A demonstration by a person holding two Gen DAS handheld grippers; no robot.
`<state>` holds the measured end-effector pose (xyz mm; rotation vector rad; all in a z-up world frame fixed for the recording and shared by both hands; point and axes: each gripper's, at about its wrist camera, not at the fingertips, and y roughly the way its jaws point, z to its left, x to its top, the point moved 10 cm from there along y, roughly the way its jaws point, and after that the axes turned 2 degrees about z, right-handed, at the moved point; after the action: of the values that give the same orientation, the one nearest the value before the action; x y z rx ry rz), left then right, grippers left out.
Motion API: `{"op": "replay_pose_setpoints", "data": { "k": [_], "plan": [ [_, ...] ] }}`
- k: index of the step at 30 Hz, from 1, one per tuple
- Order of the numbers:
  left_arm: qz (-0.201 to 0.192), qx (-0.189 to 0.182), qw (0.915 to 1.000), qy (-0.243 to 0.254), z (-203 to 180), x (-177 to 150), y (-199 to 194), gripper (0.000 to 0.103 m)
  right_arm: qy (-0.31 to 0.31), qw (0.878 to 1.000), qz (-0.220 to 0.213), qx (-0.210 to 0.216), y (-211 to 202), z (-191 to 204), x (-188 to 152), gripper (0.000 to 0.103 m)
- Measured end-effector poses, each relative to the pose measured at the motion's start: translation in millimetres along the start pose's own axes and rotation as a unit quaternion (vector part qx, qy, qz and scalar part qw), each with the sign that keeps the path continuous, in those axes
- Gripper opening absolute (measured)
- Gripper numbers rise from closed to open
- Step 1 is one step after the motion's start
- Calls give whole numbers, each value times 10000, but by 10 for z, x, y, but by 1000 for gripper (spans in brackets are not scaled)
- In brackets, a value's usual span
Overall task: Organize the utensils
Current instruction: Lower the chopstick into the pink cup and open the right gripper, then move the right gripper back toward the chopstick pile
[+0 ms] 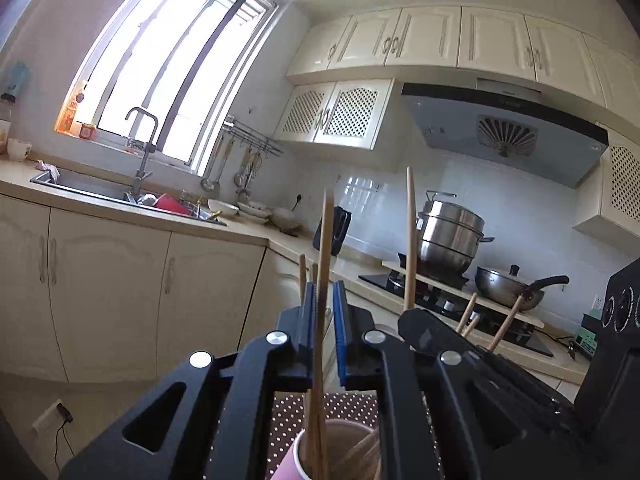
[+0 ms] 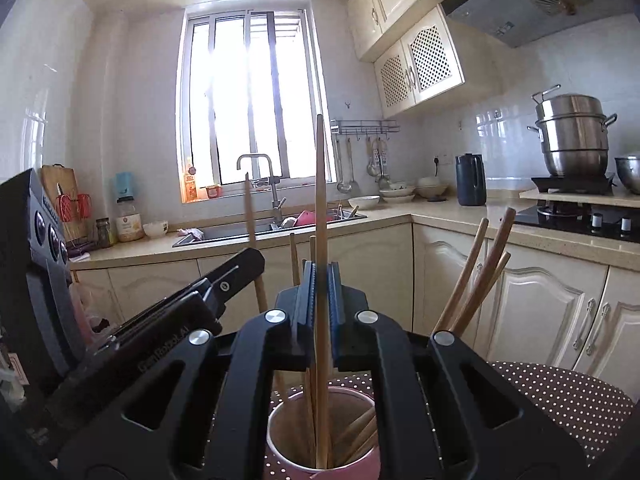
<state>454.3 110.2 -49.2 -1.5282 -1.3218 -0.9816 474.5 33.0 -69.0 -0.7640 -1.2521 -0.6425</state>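
Left tongs (image 1: pixel 323 312): the blue-faced pads (image 1: pixel 340 320) stand a narrow gap apart with one upright wooden chopstick (image 1: pixel 325 264) between them. The stick lies close to the left pad; daylight shows between it and the right pad, so no clamping is evident and the tongs read as slightly open around the stick. The lower end of this chopstick reaches into the pink cup (image 1: pixel 298 456) directly beneath.

Right tongs (image 2: pixel 321 296): the pads are drawn together on a second upright chopstick (image 2: pixel 320 208), pressing it from both sides. Its lower end stands inside the pink cup (image 2: pixel 276 450), among several other chopsticks leaning against the cup wall.

The cup sits on a brown surface with white dots (image 2: pixel 560 392). More wooden chopsticks (image 2: pixel 476 276) lean outward to the right of the right tongs.

In the right wrist view the left unit (image 2: pixel 192 300) crosses from the left, and moulded lettering is visible on its body, too distorted to read with confidence. A jar with a label (image 2: pixel 129 224) stands on the worktop (image 2: pixel 400 210) near the sink (image 2: pixel 224 234); the label text is illegible. Small lettering on the range hood (image 1: pixel 508 92) cannot be read either.
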Motion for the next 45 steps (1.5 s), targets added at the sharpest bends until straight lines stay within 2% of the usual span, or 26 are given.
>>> {"op": "replay_pose_setpoints", "data": {
  "k": [1,2,3,7,9,17,22,23,24,25,26,37,45],
  "plan": [
    [43,0,10000,1,8,-16,-3,17,11,10000,31,-44,-4,-25,-24,6],
    [67,39,10000,-10,26,-29,-20,28,-2,10000,52,-65,-15,-39,-47,6],
    [64,66,10000,-19,47,-37,-46,34,1,9999,75,-73,-34,-53,-70,6],
    [89,134,9999,8,95,-23,-145,36,-19,9999,127,-109,-135,-69,-137,6],
    [87,156,9998,-31,120,-6,-197,43,-54,9998,144,-120,-180,-60,-155,6],
    [263,441,9986,118,219,-10,-371,53,-113,9987,463,-165,-240,-14,-342,7],
    [414,554,9974,212,265,-25,-460,53,-153,9978,560,-307,-327,-30,-389,7],
    [449,540,9973,204,267,-27,-475,53,-146,9977,576,-325,-344,-41,-388,12],
    [477,529,9973,195,271,-29,-489,55,-136,9974,605,-358,-356,-53,-391,25],
    [518,545,9970,195,271,-37,-511,56,-117,9972,608,-417,-379,-71,-390,47],
    [536,561,9968,208,269,-41,-530,56,-94,9974,567,-434,-404,-86,-377,55],
    [700,577,9951,397,91,-40,-822,59,-114,9969,540,-566,-746,-46,-231,55],
    [791,543,9940,533,-164,-61,-1131,64,-12,9966,518,-648,-1157,-57,-171,55]
  ]
}}
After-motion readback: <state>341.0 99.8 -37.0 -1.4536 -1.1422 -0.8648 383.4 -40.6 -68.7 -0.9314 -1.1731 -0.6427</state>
